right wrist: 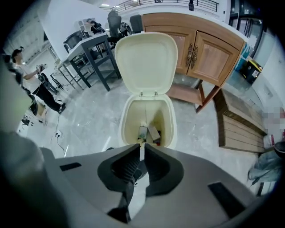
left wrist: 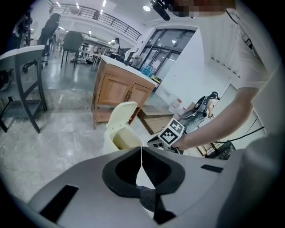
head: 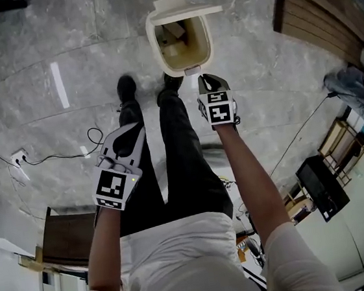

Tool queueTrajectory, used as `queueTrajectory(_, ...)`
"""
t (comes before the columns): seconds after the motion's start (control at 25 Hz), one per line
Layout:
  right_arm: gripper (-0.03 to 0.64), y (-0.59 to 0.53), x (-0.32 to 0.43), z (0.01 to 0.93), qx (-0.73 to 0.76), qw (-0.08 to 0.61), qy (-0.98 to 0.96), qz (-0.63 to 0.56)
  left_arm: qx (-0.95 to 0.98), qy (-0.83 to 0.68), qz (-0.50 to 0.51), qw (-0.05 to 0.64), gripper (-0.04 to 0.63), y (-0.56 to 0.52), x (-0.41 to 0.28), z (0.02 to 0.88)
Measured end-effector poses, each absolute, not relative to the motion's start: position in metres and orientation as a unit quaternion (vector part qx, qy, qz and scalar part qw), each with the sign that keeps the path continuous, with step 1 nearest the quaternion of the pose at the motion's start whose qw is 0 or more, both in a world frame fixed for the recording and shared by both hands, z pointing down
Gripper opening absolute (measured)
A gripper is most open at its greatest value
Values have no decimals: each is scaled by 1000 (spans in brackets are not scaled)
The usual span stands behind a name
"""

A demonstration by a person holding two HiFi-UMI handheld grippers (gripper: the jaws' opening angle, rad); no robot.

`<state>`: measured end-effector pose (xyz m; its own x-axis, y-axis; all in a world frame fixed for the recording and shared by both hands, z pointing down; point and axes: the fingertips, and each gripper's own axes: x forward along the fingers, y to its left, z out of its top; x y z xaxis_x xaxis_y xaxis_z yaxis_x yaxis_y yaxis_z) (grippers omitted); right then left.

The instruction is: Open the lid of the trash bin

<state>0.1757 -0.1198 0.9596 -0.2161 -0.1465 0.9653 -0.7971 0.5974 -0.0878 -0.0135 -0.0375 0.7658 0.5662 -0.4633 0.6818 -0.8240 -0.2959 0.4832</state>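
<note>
"On the left, what've you got?"
"My left gripper (head: 130,133), over the black trousers (head: 184,161). Jaws pressed together, nothing in them."
"Bin?"
"Cream trash bin (head: 180,44) on the grey floor (head: 61,57), just ahead of the shoes (head: 126,87). Lid (head: 182,8) tipped up and back, scraps visible inside."
"Right side?"
"My right gripper (head: 210,79), just beside the bin's front rim. Jaws closed to a thin slit, holding nothing."

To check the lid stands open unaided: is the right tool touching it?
Apart. Right gripper view: the lid stands beyond the open trash bin, far from the right tool.
</note>
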Motion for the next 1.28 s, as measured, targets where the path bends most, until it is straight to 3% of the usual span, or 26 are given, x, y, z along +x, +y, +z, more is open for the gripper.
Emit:
queueTrajectory(0.6, 37, -152, 133, 776, 380, 407, -771, 310, 787, -411, 192, 418, 21, -68, -51, 672)
queueTrajectory(1.28, 34, -131, 134, 630, 415, 349, -793, 277, 829, -357, 172, 394, 21, -76, -67, 585)
